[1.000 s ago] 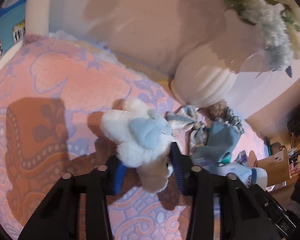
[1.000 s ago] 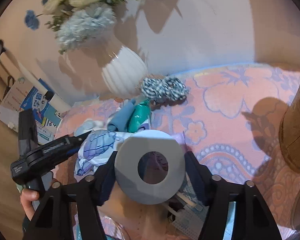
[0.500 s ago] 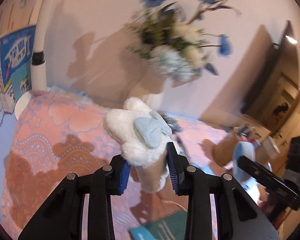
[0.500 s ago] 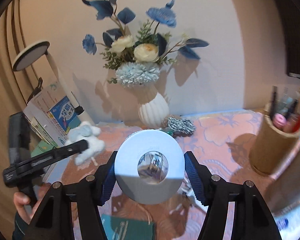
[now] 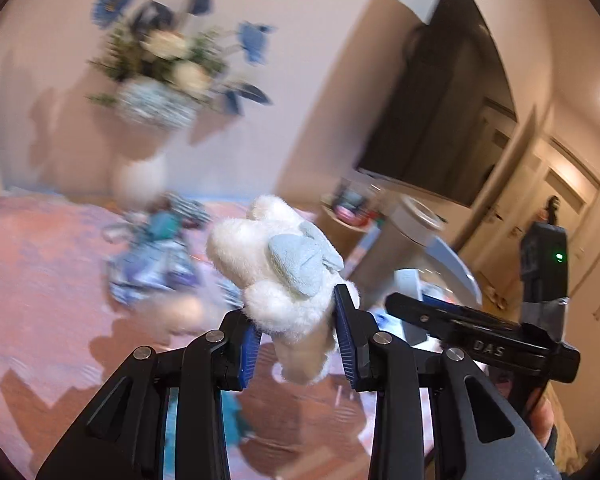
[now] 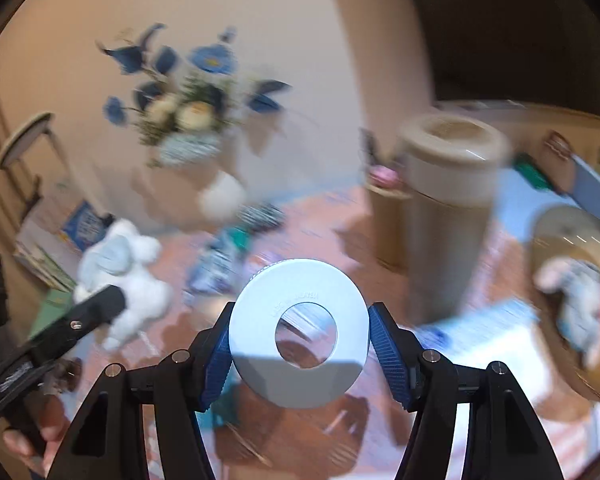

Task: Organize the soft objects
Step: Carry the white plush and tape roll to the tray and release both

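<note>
Both wrist views look forward above the table, sharing the flower vase [image 5: 140, 176].

Your flowers [image 5: 168, 68] and the fabric pile [image 5: 156, 264] on the desk [image 5: 40, 264] smear, possibly socks; the tub [image 6: 580, 312] is cropped.

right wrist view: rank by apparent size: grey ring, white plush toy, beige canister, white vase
1. beige canister
2. grey ring, though nearness to the camera inflates it
3. white plush toy
4. white vase, blurred
</note>
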Motion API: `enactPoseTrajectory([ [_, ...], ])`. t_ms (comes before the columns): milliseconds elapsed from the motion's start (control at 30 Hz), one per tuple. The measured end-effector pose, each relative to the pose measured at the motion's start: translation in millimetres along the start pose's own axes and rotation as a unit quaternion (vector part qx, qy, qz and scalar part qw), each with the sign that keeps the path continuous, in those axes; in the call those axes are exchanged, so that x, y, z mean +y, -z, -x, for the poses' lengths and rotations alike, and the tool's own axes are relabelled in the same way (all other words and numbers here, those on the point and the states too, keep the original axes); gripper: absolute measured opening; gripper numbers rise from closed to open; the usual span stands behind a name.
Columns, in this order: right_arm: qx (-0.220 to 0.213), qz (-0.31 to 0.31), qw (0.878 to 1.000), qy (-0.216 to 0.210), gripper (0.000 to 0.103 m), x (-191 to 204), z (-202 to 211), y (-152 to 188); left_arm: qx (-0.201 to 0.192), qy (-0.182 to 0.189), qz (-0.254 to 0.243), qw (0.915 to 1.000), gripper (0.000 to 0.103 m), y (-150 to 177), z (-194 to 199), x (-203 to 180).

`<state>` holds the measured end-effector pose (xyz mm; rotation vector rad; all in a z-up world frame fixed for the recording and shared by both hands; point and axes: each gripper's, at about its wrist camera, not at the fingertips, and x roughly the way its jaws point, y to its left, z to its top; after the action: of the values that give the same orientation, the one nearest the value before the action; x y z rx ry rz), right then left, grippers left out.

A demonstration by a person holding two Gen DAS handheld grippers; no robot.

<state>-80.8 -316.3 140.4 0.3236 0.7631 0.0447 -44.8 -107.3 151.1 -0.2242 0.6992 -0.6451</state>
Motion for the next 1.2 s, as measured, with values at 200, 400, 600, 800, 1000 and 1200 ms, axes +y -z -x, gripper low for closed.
enactPoseTrajectory([
  [200, -0.031, -0.063, 0.997, 0.036, 0.063, -74.2, 46.6, 7.6, 0.035, 0.043, -0.049, 0.9972, 0.030, 8.4, -34.6, -63.4],
  [400, -0.078, -0.134, 0.985, 0.073, 0.063, -153.5, 93.0, 2.2, 0.061, 0.095, -0.119, 0.9864, 0.031, 6.8, -67.1, -140.8],
  [600, -0.103, -0.204, 0.968, 0.102, 0.063, -225.7, 115.2, -7.8, 0.083, 0.117, -0.177, 0.9737, 0.031, 3.2, -113.3, -204.7],
  [800, -0.092, -0.255, 0.956, 0.114, 0.063, -274.9, 101.9, -13.2, 0.119, 0.107, -0.209, 0.9647, 0.031, 4.6, -176.9, -242.5],
  [1000, -0.068, -0.273, 0.951, 0.129, 0.064, -297.7, 83.1, -13.1, 0.145, 0.096, -0.218, 0.9602, 0.032, 13.2, -217.5, -252.3],
  [1200, -0.052, -0.289, 0.948, 0.120, 0.069, -310.8, 71.1, -6.3, 0.174, 0.096, -0.216, 0.9561, 0.057, 21.2, -235.0, -256.0],
])
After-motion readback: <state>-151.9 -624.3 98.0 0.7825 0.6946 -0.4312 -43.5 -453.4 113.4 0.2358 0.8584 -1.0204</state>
